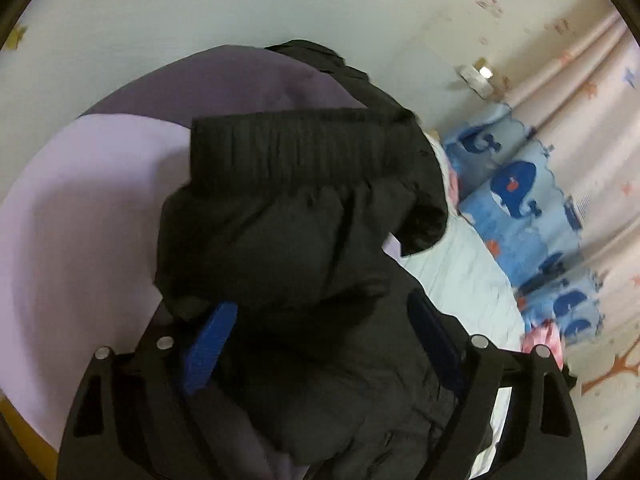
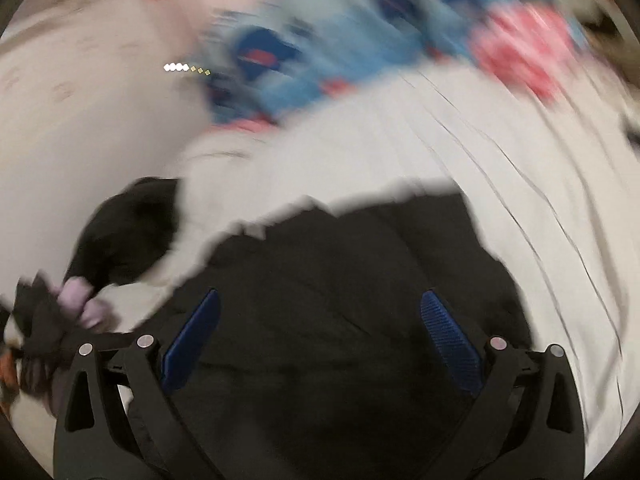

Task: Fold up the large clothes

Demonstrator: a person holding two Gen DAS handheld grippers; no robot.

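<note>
A large black padded jacket (image 1: 288,240) with a ribbed cuff (image 1: 296,144) and a pale purple lining (image 1: 80,220) fills the left wrist view. My left gripper (image 1: 320,320) has its blue pads wide apart with a thick bunch of the jacket between them, lifted off the bed. In the blurred right wrist view the black jacket (image 2: 340,280) lies on the white bed sheet (image 2: 480,152). My right gripper (image 2: 320,312) is open just above it, with nothing between its blue pads (image 2: 448,340). A black sleeve (image 2: 128,232) trails to the left.
A blue whale-print quilt (image 1: 532,220) lies along the bed's far side, also in the right wrist view (image 2: 304,40), with a pink item (image 2: 524,44) beside it. Patterned curtains (image 1: 580,100) hang behind. A pale wall (image 1: 200,8) is above.
</note>
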